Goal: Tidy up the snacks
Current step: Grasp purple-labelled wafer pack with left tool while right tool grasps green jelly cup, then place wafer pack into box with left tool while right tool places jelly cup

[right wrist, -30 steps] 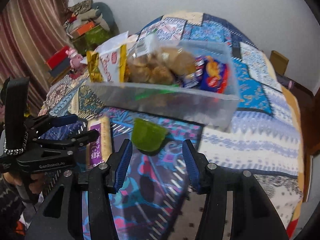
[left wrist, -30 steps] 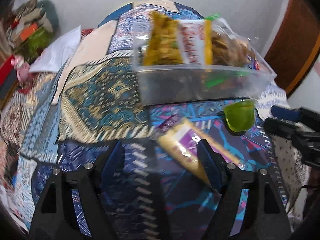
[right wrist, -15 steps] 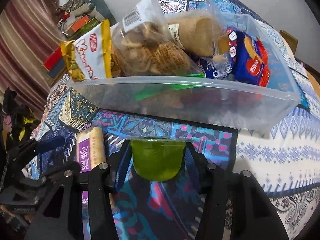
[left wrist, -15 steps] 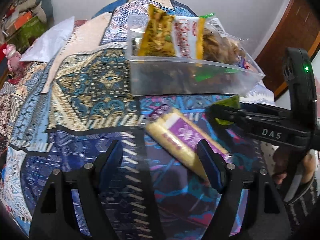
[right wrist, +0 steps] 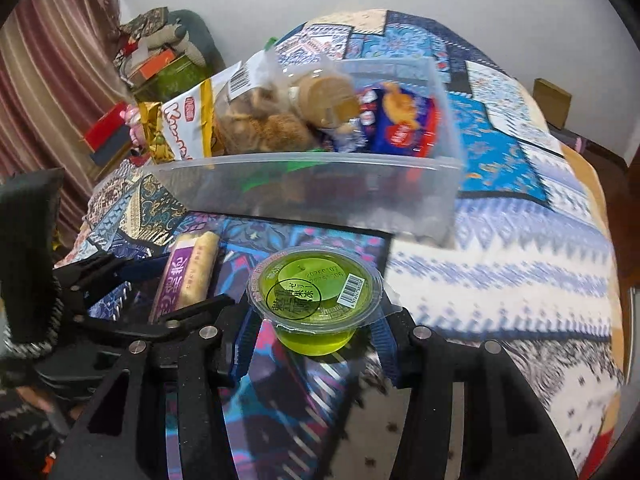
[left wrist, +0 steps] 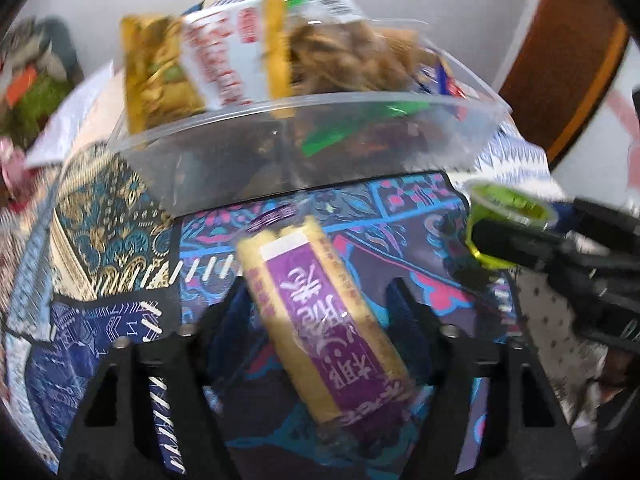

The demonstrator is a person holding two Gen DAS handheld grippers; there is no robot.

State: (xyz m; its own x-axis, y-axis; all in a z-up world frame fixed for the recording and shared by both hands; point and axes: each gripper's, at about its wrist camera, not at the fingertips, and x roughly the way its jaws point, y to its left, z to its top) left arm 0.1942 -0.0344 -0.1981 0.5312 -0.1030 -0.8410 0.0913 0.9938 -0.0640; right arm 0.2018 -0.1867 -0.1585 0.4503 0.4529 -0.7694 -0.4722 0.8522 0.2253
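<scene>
My left gripper (left wrist: 320, 312) is straddling the purple-labelled snack roll (left wrist: 324, 320), which is lying on the patterned bedspread (left wrist: 112, 216) and slanting from eleven o'clock down to five o'clock between my fingers. The jaws have just been closing in on it, and the fingers (left wrist: 404, 304) are standing narrow on either flank of the roll; the left wrist view is smeared, so I cannot tell whether the pads are pressing on the wrapper yet.

My right gripper (right wrist: 314, 328) is clamping the green jelly cup (right wrist: 316, 300) by its sides — the blue pads (right wrist: 382, 340) are pressing on it just under the sealed lid, and the cup is sitting upright, lifted clear of the cloth. From the left wrist view the same cup (left wrist: 508, 216) is showing at three o'clock.

The clear plastic bin (right wrist: 320, 188) is standing at twelve o'clock of both grippers, near them — it is holding a yellow-and-white snack bag (right wrist: 184, 128), a clear bag of brown biscuits (right wrist: 272, 116) and a blue packet (right wrist: 404, 124).
</scene>
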